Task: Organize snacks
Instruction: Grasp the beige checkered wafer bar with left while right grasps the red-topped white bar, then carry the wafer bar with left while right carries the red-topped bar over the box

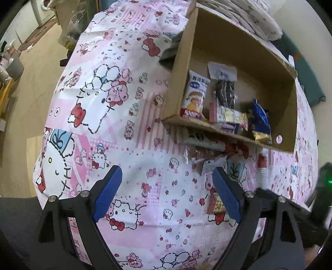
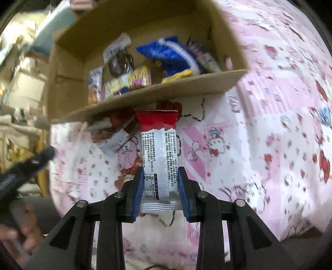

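Observation:
A cardboard box [image 1: 182, 62] stands on the pink cartoon-print cloth and holds several snack packets: a white one [image 1: 195, 93], a dark one [image 1: 225, 93] and a blue one [image 1: 260, 120]. The box also shows in the right wrist view [image 2: 166, 91]. My right gripper [image 2: 160, 172] is shut on a silver and red snack bar [image 2: 158, 149], held upright above the cloth just in front of the box. My left gripper [image 1: 167, 180] is open and empty above the cloth, left of the loose packets [image 1: 207, 149] lying by the box's front flap.
The cloth-covered table [image 1: 116, 103] drops to a wooden floor at the left. White folded cloth [image 1: 249, 16] lies behind the box. More loose packets [image 2: 116, 133] lie under the box flap. The other gripper [image 2: 25, 166] shows at the left edge.

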The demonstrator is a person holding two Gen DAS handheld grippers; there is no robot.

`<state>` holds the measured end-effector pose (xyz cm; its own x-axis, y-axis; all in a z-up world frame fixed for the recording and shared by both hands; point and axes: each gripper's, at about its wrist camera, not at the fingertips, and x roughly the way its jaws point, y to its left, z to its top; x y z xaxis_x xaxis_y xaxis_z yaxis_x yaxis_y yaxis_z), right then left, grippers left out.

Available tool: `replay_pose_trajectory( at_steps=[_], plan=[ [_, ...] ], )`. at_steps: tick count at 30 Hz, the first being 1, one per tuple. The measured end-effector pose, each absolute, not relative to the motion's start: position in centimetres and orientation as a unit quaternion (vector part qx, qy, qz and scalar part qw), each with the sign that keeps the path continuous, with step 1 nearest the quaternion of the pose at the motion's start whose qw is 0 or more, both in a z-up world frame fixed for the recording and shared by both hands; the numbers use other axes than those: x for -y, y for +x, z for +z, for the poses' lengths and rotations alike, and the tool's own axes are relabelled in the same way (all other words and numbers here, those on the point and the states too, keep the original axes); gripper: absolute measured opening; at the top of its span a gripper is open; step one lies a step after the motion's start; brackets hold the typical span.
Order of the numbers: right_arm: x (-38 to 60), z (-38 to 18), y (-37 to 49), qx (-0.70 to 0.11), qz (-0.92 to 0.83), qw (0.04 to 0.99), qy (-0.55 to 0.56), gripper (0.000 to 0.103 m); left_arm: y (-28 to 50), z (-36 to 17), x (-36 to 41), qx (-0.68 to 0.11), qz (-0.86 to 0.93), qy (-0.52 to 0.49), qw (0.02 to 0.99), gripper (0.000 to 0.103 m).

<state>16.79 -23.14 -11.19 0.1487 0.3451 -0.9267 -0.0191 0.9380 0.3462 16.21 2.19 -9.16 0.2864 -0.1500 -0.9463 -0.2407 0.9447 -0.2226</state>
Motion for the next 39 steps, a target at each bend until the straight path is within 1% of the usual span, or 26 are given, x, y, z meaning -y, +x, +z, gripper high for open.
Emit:
replay_pose_trajectory(
  at_steps=[4,6,9,12,14,17,18,19,20,22,24,25,27,28,30,31,32,33,39],
  plan=[
    [26.9,-8.7,15.1,-0.600,0.104,0.772,0.182,0.033,15.4,-10.0,-0.5,-0.608,0.007,-0.143,0.781,0.087],
    [28.4,-8.1,14.5,-0.581,0.093,0.779,0.216,0.033,15.0,-10.7,0.9,-0.619,-0.013,-0.134,0.774,0.087],
    [29.4,-7.5,14.6,-0.565,0.086,0.785,0.238,0.033,14.6,-11.5,3.7,-0.634,-0.053,-0.111,0.763,0.087],
    [29.3,-7.9,14.8,-0.565,0.090,0.776,0.265,0.033,14.6,-11.6,7.1,-0.643,-0.116,-0.038,0.756,0.087],
    [29.6,-8.1,15.1,-0.567,0.094,0.771,0.273,0.033,14.7,-11.5,9.7,-0.639,-0.165,0.035,0.751,0.087],
    [29.5,-8.2,15.5,-0.570,0.106,0.764,0.282,0.033,14.3,-12.8,13.7,-0.645,-0.273,0.139,0.701,0.086],
    [29.1,-8.2,15.3,-0.568,0.110,0.764,0.285,0.033,14.0,-13.6,14.9,-0.642,-0.292,0.188,0.684,0.082],
    [29.0,-8.1,15.3,-0.566,0.113,0.765,0.285,0.033,14.0,-13.9,15.6,-0.637,-0.292,0.216,0.680,0.080],
    [28.9,-8.0,15.4,-0.563,0.116,0.767,0.285,0.033,14.2,-14.2,15.9,-0.637,-0.296,0.225,0.675,0.080],
    [29.0,-7.6,15.4,-0.557,0.119,0.771,0.286,0.033,15.0,-14.7,16.6,-0.648,-0.313,0.230,0.655,0.076],
    [29.5,-7.3,15.4,-0.551,0.118,0.774,0.289,0.033,15.5,-15.0,17.0,-0.650,-0.319,0.242,0.647,0.074],
    [29.6,-7.3,15.4,-0.549,0.116,0.774,0.292,0.033,15.9,-15.1,17.3,-0.649,-0.322,0.251,0.643,0.070],
    [30.1,-7.3,15.5,-0.548,0.115,0.772,0.302,0.033,16.5,-15.2,17.8,-0.652,-0.333,0.250,0.634,0.056],
    [30.3,-7.3,15.5,-0.547,0.113,0.771,0.306,0.033,16.7,-15.3,17.9,-0.656,-0.336,0.246,0.629,0.053],
    [30.5,-7.3,15.6,-0.546,0.111,0.770,0.309,0.033,17.1,-15.7,18.4,-0.661,-0.336,0.245,0.624,0.039],
    [30.6,-7.3,15.6,-0.546,0.111,0.770,0.311,0.033,17.1,-15.7,18.4,-0.659,-0.336,0.246,0.626,0.037],
    [30.6,-7.3,15.6,-0.546,0.111,0.770,0.313,0.033,17.1,-15.7,18.3,-0.656,-0.337,0.247,0.628,0.032],
    [30.7,-7.3,15.6,-0.545,0.109,0.770,0.313,0.033,17.0,-15.6,18.1,-0.654,-0.338,0.246,0.630,0.023],
    [30.6,-7.3,15.7,-0.546,0.110,0.767,0.318,0.033,15.6,-15.0,14.5,-0.681,-0.311,0.190,0.635,0.023]
  ],
)
